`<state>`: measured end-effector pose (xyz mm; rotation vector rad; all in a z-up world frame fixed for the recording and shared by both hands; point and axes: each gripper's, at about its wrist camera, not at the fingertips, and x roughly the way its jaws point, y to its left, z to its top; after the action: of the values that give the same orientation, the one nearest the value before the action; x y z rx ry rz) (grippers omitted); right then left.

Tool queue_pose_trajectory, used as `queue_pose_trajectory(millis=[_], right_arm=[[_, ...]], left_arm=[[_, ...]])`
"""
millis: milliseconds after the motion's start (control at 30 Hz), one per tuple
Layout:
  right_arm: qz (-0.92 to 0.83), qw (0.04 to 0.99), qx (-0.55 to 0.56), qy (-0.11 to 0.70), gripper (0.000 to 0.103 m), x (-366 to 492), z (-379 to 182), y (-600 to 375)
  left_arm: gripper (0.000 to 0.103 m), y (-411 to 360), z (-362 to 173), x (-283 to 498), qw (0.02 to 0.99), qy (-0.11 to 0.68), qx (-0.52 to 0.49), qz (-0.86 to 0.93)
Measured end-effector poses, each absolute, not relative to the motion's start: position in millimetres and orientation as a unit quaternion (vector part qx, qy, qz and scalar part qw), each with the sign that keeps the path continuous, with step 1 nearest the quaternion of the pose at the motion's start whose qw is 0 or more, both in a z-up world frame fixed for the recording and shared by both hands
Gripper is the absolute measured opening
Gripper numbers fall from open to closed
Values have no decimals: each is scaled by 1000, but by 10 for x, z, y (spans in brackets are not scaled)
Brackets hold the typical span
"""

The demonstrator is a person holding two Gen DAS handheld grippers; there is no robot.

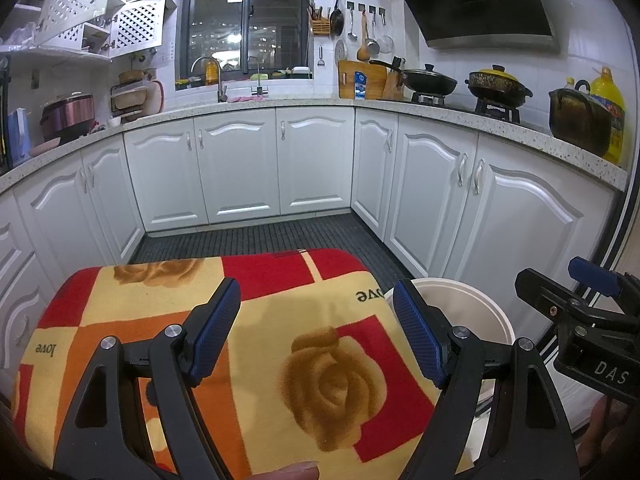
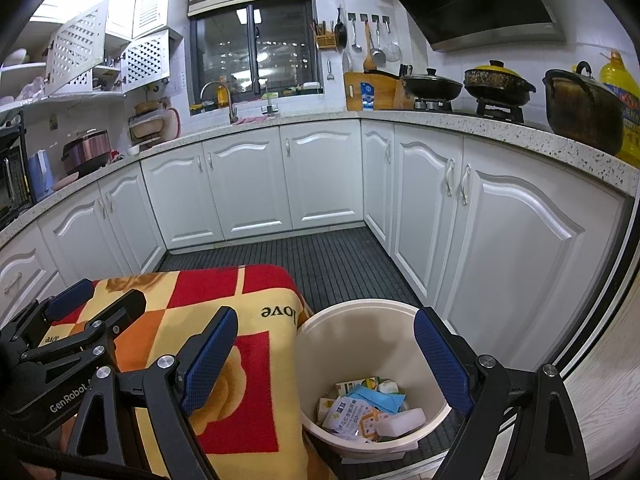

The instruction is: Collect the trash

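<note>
Your right gripper [image 2: 324,364], jaws wide and empty, hangs above the bin [image 2: 320,316] of trash [image 2: 364,408], nearer it than your equally spread, empty left gripper [image 1: 316,332] over the cloth-covered surface [image 1: 280,312] left of the bin.

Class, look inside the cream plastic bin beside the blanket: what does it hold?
The cream plastic bin holds crumpled paper packaging, a blue wrapper and a white block. Anything beneath that pile is covered.

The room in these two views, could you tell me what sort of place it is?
A home kitchen, by all signs: a gas stove with pans under a range hood, a sink tap below the window, and white cabinets under a speckled counter.
</note>
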<state>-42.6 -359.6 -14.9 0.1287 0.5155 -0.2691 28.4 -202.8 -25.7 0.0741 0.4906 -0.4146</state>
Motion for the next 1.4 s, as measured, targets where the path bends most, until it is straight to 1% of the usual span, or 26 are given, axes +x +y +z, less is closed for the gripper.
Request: queue_pose_trajectory(millis=[1400], right_arm=[[-133,953,67,264,88,-396,-200,-3615]], left_arm=[[78,-2036,-315,325,944,247,51,-211]])
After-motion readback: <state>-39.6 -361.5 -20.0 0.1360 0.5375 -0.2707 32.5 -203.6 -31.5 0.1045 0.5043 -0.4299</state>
